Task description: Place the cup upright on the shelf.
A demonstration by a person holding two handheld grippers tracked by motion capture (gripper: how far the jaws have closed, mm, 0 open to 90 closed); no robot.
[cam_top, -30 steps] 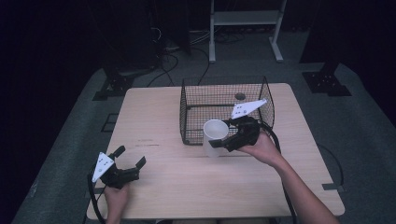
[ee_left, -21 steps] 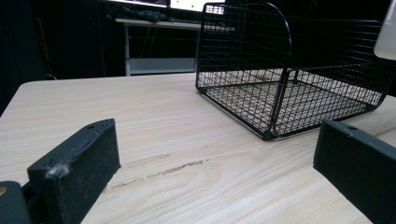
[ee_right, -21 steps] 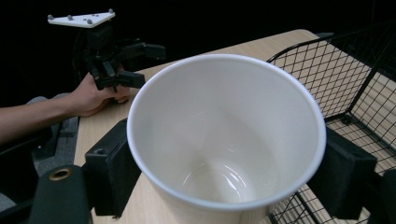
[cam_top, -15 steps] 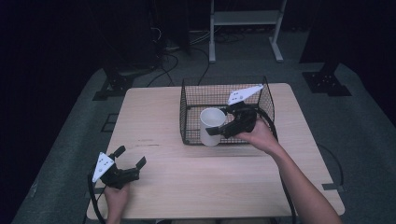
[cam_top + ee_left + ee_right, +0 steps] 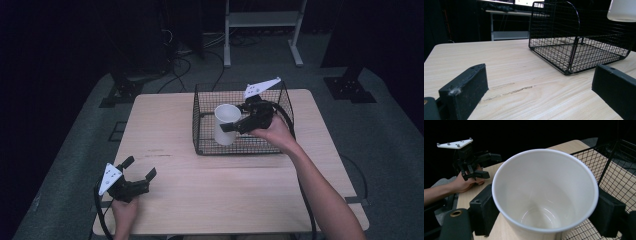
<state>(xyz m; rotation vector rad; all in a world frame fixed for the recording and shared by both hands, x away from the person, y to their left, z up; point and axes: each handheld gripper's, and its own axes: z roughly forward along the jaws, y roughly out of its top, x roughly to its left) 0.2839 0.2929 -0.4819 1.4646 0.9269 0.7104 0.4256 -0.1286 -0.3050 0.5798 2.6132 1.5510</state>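
Observation:
A white paper cup [image 5: 226, 122] hangs upright over the left part of a black wire basket [image 5: 200, 145], and my right gripper [image 5: 234, 125] is shut on it. In the right gripper view the empty cup [image 5: 544, 195] sits between the two black jaws of that gripper [image 5: 545, 215], above the basket [image 5: 614, 170]. My left gripper [image 5: 140, 166] rests open at the table's front left, with nothing in it. The left gripper view has its jaws [image 5: 540, 92] wide apart, low over the wood, with the basket [image 5: 574, 50] beyond and the cup [image 5: 622, 10] at the top right. The right gripper view also catches the left gripper [image 5: 489, 166].
The basket stands on a light wooden table [image 5: 165, 125], at its far middle. Bare wood runs between the basket and the left gripper. Behind the table are a white metal stand [image 5: 262, 20] and cables on a grey floor.
The right gripper has carried the cup up and back, from the basket's near left corner to over its inside. The left gripper has stayed still.

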